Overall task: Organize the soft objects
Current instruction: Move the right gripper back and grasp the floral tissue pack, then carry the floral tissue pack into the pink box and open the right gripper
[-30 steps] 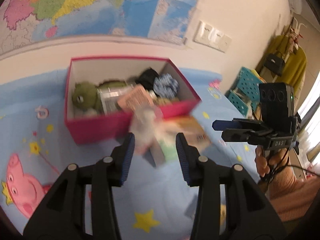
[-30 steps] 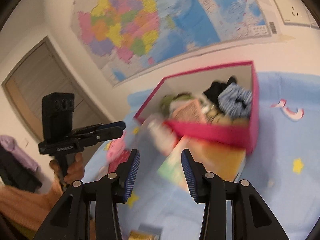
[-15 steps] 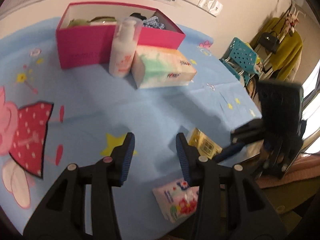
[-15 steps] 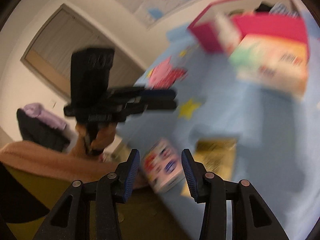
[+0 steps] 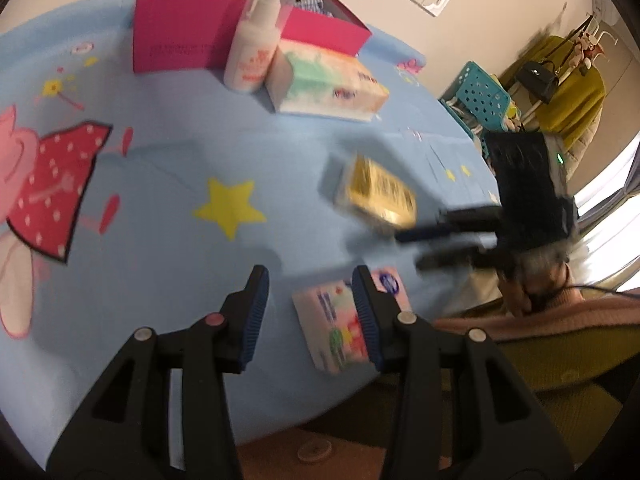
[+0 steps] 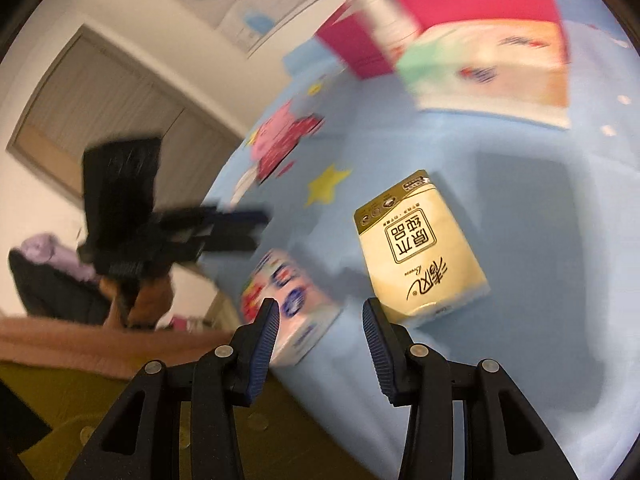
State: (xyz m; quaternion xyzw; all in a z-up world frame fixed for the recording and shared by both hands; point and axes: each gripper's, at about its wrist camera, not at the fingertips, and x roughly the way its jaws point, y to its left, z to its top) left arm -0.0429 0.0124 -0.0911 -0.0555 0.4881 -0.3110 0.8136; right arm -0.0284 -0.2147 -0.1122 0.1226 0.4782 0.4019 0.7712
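I have my left gripper (image 5: pixel 310 304) and my right gripper (image 6: pixel 318 330) both pointed down over the near edge of the blue cartoon-print tabletop (image 5: pixel 168 208). Both sets of jaws stand partly apart with nothing between the pads.

Seen from my left wrist, the small pink printed tissue pack (image 5: pixel 340 324) lies flat at about 5 o'clock, just beside my right-hand finger and partly hidden by it. The yellow soft tissue pack (image 5: pixel 376 194) sits further out at about 2 o'clock, well apart from the pink one. From my right wrist, the yellow pack (image 6: pixel 420 244) lies just ahead at 1 o'clock and the pink pack (image 6: pixel 286 300) at 10 o'clock, by my left finger.

At 12 o'clock, far across the tabletop, stands the open magenta cardboard box (image 5: pixel 188 36), with a white pump bottle (image 5: pixel 254 52) and a large pastel tissue packet (image 5: pixel 328 84) right in front of it.

I judge this to be the approach: each gripper is settling over a small pack, none picked up yet. Next I should centre one pack between the pads, lower until they straddle it, squeeze gently since it will compress, then carry it to the box.
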